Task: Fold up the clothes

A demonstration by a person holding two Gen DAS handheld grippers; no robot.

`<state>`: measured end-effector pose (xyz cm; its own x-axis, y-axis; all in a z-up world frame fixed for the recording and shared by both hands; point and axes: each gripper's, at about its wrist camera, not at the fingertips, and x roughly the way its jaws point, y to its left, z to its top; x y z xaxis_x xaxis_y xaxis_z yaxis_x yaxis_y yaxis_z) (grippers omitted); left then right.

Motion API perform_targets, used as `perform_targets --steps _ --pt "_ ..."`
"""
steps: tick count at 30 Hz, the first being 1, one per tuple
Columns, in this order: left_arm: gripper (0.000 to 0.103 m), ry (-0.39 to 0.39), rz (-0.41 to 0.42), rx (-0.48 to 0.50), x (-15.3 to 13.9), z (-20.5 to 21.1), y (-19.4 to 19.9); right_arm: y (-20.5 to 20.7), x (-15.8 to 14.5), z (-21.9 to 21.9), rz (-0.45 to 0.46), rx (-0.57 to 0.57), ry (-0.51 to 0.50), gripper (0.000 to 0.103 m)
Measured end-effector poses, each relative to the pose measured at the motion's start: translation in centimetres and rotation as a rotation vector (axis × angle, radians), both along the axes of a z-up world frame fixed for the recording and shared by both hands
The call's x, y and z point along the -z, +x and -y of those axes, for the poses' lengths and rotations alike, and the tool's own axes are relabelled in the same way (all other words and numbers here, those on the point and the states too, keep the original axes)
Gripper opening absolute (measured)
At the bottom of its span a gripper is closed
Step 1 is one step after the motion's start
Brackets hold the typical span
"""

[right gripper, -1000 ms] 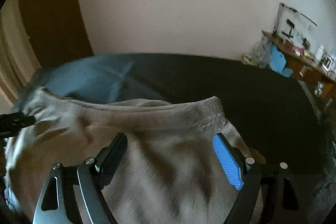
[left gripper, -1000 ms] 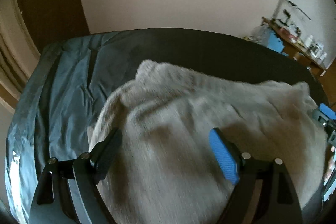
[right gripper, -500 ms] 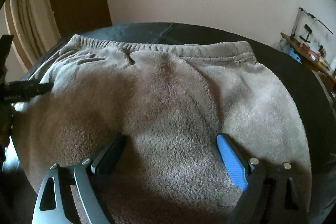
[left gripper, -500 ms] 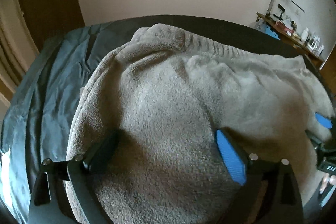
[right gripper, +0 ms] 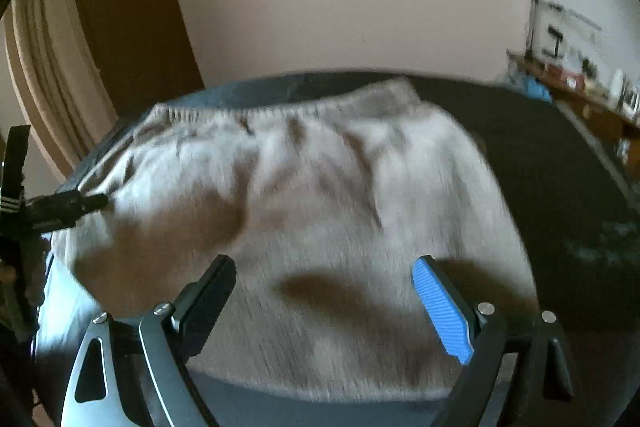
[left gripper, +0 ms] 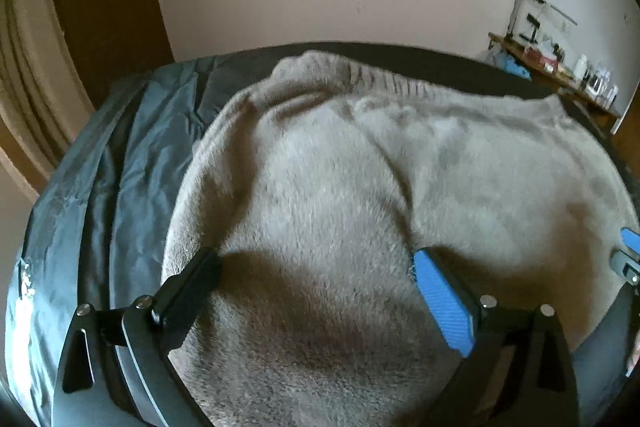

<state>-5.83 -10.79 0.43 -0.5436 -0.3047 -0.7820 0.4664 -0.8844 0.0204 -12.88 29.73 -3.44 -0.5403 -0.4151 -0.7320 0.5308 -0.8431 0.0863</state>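
A beige fleece garment (left gripper: 360,187) with an elastic waistband at its far edge lies spread on a dark bed cover (left gripper: 120,155). My left gripper (left gripper: 316,279) is open, its jaws wide apart low over the near part of the fleece. My right gripper (right gripper: 324,283) is open too, over the garment's (right gripper: 328,187) near edge, holding nothing. The left gripper's fingers (right gripper: 68,207) show at the garment's left side in the right wrist view. The right gripper's blue pad (left gripper: 632,243) shows at the right edge of the left wrist view.
The bed cover (right gripper: 560,167) reaches to a pale wall behind. A brown door and curtain (left gripper: 60,27) stand at the left. A cluttered wooden desk (left gripper: 560,67) stands at the far right.
The garment went from lifted and bunched to spread flat on the bed. The right gripper has pulled back toward the garment's near edge; the left view changed little in the last half second.
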Motion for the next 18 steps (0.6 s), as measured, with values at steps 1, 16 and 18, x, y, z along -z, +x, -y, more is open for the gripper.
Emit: perform_targets --steps 1,16,18 --pt "0.101 0.0 0.004 -0.006 0.5 0.0 -0.1 0.1 0.5 0.0 0.006 -0.002 0.02 0.092" --pt "0.102 -0.021 -0.056 0.007 1.4 -0.5 0.1 2.2 0.9 -3.9 0.058 0.074 -0.077 0.102" --pt "0.102 -0.021 -0.056 0.006 1.4 -0.4 0.2 2.6 0.8 -5.6 0.079 0.117 -0.097 0.102"
